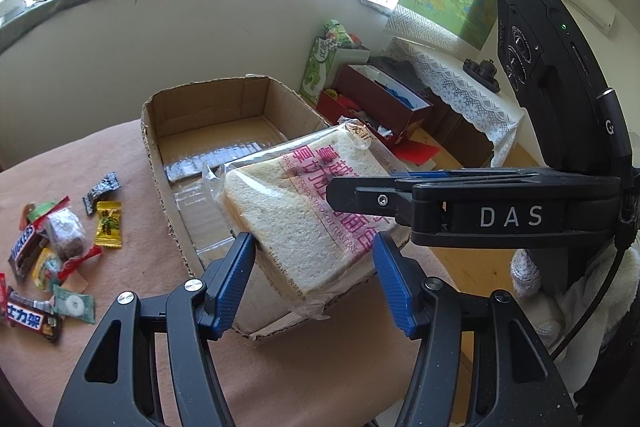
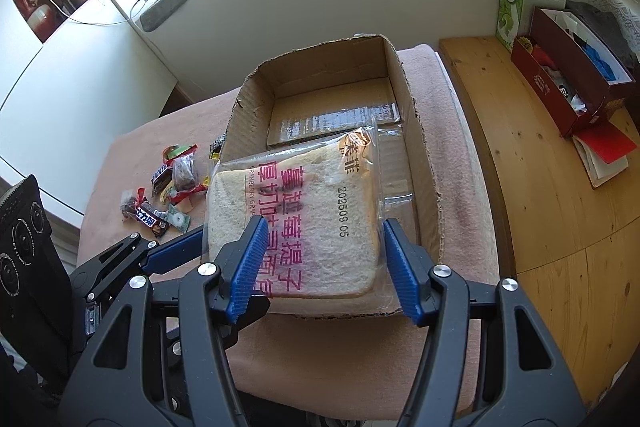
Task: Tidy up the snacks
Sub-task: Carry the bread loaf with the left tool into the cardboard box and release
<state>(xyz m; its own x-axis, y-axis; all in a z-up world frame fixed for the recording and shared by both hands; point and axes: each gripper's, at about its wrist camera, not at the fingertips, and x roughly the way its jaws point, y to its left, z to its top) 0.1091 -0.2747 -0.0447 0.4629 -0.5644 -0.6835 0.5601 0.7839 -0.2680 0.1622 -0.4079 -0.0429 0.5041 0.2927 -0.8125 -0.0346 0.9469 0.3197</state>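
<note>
Both the left gripper [image 1: 314, 269] and right gripper [image 2: 322, 263] clamp the clear-bagged white toast loaf [image 2: 296, 223] mid-frame over the open brown cardboard box [image 2: 412, 131] (near end). Lower it level, release together.

Bread bag [image 2: 304, 211]: clear glossy plastic film, crinkled. Box [image 2: 420, 163], frame centre: matt brown corrugated cardboard, ragged rim, shiny tape on floor. Table cover [image 1: 100, 155]: matt pink cloth, slightly fuzzy. Gripper fingers [image 1: 236, 279]: ribbed blue plastic. Bench [image 2: 552, 227], right: bare knotty wood.
</note>
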